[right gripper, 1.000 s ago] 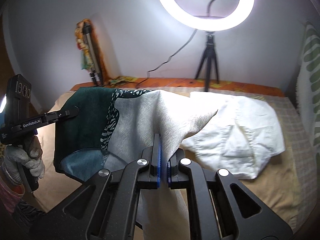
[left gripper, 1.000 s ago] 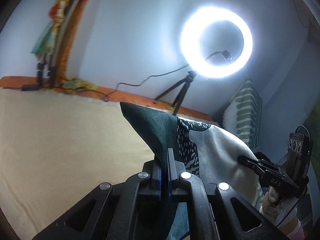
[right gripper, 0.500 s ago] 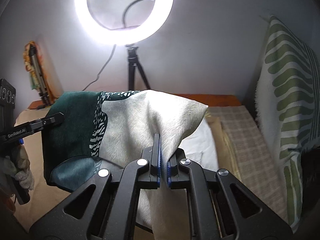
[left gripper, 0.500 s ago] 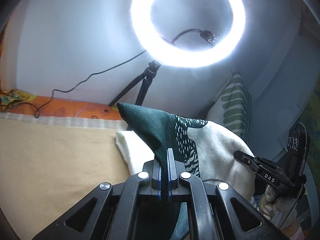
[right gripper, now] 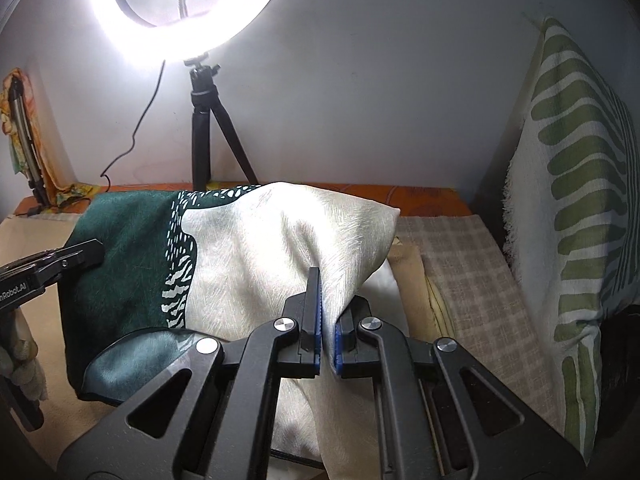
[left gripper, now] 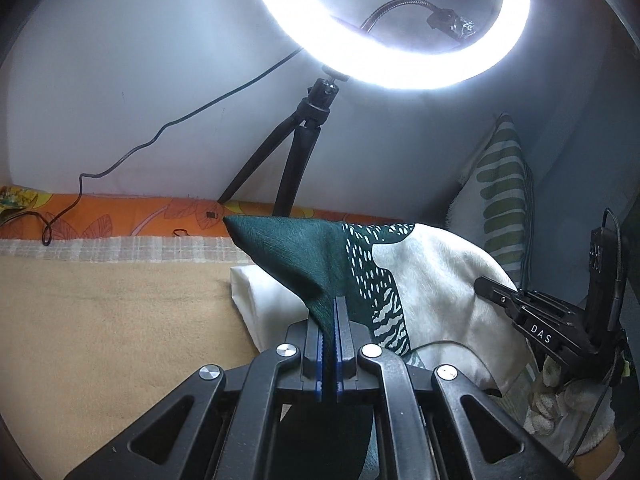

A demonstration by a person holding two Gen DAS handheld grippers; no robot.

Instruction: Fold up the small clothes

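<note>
Above a bed (left gripper: 100, 320) covered in a tan sheet, a green-and-cream cloth (right gripper: 240, 248) hangs stretched between two tools. Seen from the left wrist, the left hand-held gripper (left gripper: 329, 312) is clenched on the cloth's dark green corner. Seen from the right wrist, the right hand-held gripper (right gripper: 326, 308) is clenched on the cream corner, fabric pinched between its blue pads. The cloth is lifted clear of the sheet, its lower edge drooping behind the gripper bodies and hidden there.

Beneath the cloth lies a white garment (left gripper: 260, 300), mostly covered; only a folded edge shows, so its shape cannot be told. A gloved hand (left gripper: 568, 404) holding the right tool is cut off at the frame's edge in the left view. A lit ring light (right gripper: 180, 12) on a black tripod (right gripper: 204, 132) stands against the wall, its glare washing out detail nearby. A green-striped pillow (right gripper: 576, 200) leans at the right.

Compared with a second ago, both views have swung rightward: the ring light now looms larger and nearer, the pillow has come fully into the right view, and the white garment, earlier plainly spread out, is now largely hidden behind the cloth. Both grips remain unchanged.
</note>
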